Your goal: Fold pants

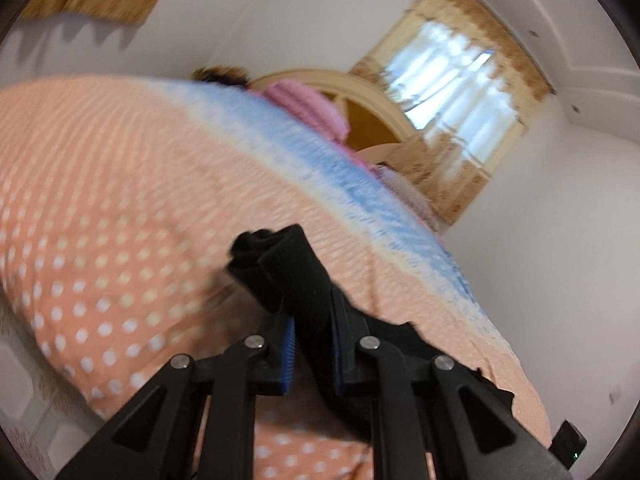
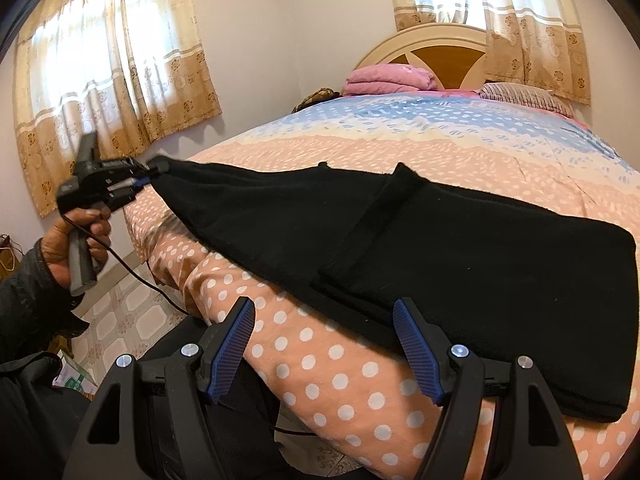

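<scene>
The black pants (image 2: 460,248) lie across the near part of the bed (image 2: 400,148), on its peach, white-dotted cover, with most of the cloth flat toward the bed's right edge and folded over on itself there. One end of the pants stretches off toward the bed's left edge, lifted clear of the cover into a taut point. The left gripper (image 2: 154,172), held in a hand (image 2: 76,240) beside that edge, is clamped on this end; in the left wrist view its blue pads (image 1: 289,354) press on a bunched wad of black cloth (image 1: 276,268) between them. The right gripper (image 2: 324,348) hovers at the near edge of the bed with its jaws wide apart and nothing between them, the right finger just beside the pants' near hem. A pink folded blanket (image 2: 390,78) sits at the headboard (image 2: 440,46).
</scene>
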{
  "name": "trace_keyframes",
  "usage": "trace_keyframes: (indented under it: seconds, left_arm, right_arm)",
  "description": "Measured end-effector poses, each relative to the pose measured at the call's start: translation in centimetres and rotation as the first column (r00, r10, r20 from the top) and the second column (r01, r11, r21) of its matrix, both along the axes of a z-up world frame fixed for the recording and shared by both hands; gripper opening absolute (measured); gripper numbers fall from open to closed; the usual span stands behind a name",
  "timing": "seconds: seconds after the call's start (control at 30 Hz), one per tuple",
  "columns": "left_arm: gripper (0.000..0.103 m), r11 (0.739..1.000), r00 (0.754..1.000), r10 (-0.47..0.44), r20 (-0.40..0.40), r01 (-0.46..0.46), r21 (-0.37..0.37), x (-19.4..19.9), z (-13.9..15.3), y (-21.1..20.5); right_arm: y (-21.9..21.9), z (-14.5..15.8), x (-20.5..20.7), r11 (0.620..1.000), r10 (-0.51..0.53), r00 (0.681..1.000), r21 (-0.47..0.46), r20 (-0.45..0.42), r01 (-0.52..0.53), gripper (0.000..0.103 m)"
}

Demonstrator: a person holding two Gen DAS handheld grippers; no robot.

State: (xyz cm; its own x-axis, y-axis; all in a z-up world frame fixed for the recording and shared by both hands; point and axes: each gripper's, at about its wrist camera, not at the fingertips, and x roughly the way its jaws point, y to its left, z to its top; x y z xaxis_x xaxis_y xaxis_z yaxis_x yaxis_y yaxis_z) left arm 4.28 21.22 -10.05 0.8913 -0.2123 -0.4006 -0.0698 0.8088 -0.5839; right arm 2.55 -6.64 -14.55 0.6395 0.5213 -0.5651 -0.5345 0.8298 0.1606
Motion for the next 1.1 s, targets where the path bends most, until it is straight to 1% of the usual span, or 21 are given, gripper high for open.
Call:
trace_keyframes:
  seconds: [0.1,0.2,0.3,0.47,0.63,0.73,0.8,0.83,0.9,0.93,0.97,1.03,1.07,1.1]
  left_arm:
    - [0.015,0.998,0.997,-0.050,0.059,0.047,0.036,0.2,2.3,-1.6]
    - [0.015,0.994,0.989,-0.101,0.104,0.097,0.046,0.5,3.9,-2.8]
    - [0.015,0.986,0.976,-0.162,0.145,0.156,0.052,1.1,5.4,-4.5]
    - [0.015,0.960,0.942,-0.279,0.188,0.269,0.080,2.2,7.5,-8.0]
    - [0.015,0.915,0.891,-0.403,0.208,0.388,0.111,3.1,9.2,-12.1]
    - [0.015,0.869,0.845,-0.494,0.205,0.474,0.142,3.6,10.0,-15.2]
    - [0.015,0.820,0.798,-0.571,0.192,0.547,0.168,4.1,10.3,-18.0]
    - [0.015,0.801,0.781,-0.598,0.183,0.571,0.182,4.2,10.3,-19.0]
    - [0.015,0.742,0.729,-0.668,0.150,0.635,0.217,4.6,10.1,-22.0]
    - [0.015,0.720,0.711,-0.690,0.136,0.655,0.230,4.6,9.9,-23.2]
    - [0.015,0.684,0.681,-0.724,0.113,0.686,0.249,4.6,9.6,-24.8]
    - [0.015,0.624,0.633,-0.771,0.071,0.727,0.286,4.6,8.8,-27.2]
    - [0.015,0.596,0.613,-0.788,0.047,0.743,0.304,4.6,8.3,-28.4]
    - [0.015,0.566,0.591,-0.807,0.019,0.764,0.311,4.6,7.7,-29.5]
  right_arm:
    - [-0.9,0.7,0.2,1.000,-0.018,1.000,0.023,0.000,0.018,0.073]
    - [-2.5,1.6,0.5,0.997,-0.051,0.999,0.056,-0.003,0.051,0.073]
    - [-4.6,2.3,0.8,0.990,-0.103,0.995,0.092,-0.018,0.104,0.073]
    - [-8.2,3.0,0.8,0.970,-0.203,0.979,0.130,-0.037,0.206,0.073]
    - [-11.4,3.2,0.5,0.942,-0.287,0.956,0.160,-0.063,0.294,0.073]
    - [-13.2,3.4,0.5,0.921,-0.342,0.936,0.171,-0.076,0.351,0.073]
    - [-14.6,3.4,0.6,0.902,-0.380,0.920,0.185,-0.092,0.391,0.073]
    - [-15.2,3.4,0.7,0.891,-0.401,0.911,0.190,-0.099,0.413,0.073]
    - [-16.6,3.3,0.9,0.866,-0.444,0.889,0.202,-0.116,0.458,0.073]
    - [-17.4,3.2,1.0,0.851,-0.465,0.876,0.209,-0.128,0.482,0.073]
    - [-18.1,3.0,1.0,0.835,-0.484,0.863,0.220,-0.143,0.504,0.073]
    - [-19.5,2.8,1.1,0.800,-0.521,0.836,0.241,-0.175,0.549,0.073]
    - [-20.2,2.7,1.1,0.785,-0.537,0.823,0.247,-0.187,0.568,0.073]
    - [-20.6,2.6,1.1,0.775,-0.547,0.814,0.250,-0.194,0.580,0.073]
